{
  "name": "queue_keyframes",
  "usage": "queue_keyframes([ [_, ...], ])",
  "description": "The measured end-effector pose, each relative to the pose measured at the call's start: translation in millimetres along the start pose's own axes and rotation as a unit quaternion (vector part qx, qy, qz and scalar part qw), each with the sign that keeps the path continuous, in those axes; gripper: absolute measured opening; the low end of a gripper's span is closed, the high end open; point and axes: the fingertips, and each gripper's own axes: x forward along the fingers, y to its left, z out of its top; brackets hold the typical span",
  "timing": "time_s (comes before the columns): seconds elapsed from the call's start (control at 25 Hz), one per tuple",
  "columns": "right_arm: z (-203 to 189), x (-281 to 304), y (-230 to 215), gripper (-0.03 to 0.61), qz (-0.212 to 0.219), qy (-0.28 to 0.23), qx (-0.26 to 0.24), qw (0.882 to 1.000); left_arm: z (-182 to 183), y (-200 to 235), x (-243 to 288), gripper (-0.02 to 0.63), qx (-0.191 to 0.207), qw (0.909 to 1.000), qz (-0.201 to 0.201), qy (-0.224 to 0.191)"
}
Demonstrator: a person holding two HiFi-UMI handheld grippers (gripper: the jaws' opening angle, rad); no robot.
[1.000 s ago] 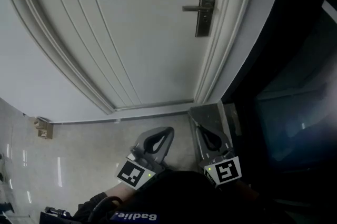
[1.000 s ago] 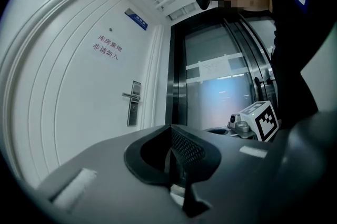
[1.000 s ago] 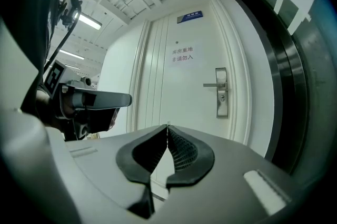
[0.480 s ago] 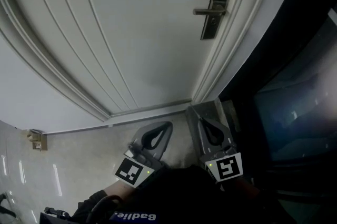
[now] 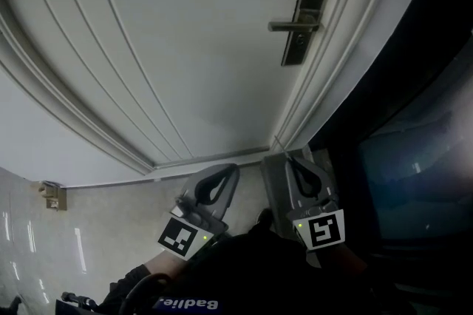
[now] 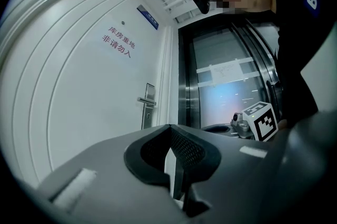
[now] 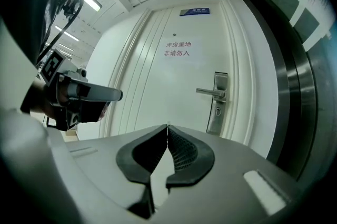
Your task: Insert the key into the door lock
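The door lock (image 5: 301,18) is a metal plate with a lever handle (image 5: 292,26) at the right edge of a white door. It also shows in the left gripper view as lock (image 6: 149,106), and in the right gripper view as lock (image 7: 218,104) with its keyhole (image 7: 218,111) under the lever. My right gripper (image 5: 279,155) is shut, with a thin key tip (image 7: 167,124) poking out between its jaws. It points level at the door, well short of the lock. My left gripper (image 5: 235,167) is beside it, its jaws together with nothing between them.
A dark glass panel in a metal frame (image 5: 414,158) stands right of the door frame (image 5: 336,62). Red characters (image 7: 176,49) are printed on the door. A small fitting (image 5: 52,195) sits on the tiled floor at left. The person's dark sleeves fill the lower head view.
Both grippers have moved forward toward the door and slightly upward. In the head view, the lock now sits a little further right than one second ago. The jaws stayed as they were.
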Motion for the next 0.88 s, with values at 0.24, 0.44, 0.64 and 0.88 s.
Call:
queue_keyframes([
  [0.24, 4.2, 19.8, -46.8, 0.011, 0.020, -0.018, -0.010, 1.000, 12.1, 8.3, 50.5, 0.012, 0.019, 0.9995, 0.024, -0.005],
  [0.44, -3.8, 34.8, -86.7, 0.011, 0.041, -0.023, -0.007, 0.999, 13.3, 16.3, 100.4, 0.012, 0.031, 0.9985, 0.045, -0.004],
  [0.64, -11.3, 44.4, -118.5, 0.011, 0.063, -0.030, -0.005, 0.998, 12.8, 26.1, 135.9, 0.012, 0.039, 0.9965, 0.074, 0.002],
  [0.88, -19.6, 52.5, -145.6, 0.011, 0.073, -0.031, -0.005, 0.997, 14.3, 35.2, 158.8, 0.012, 0.053, 0.9940, 0.096, 0.006],
])
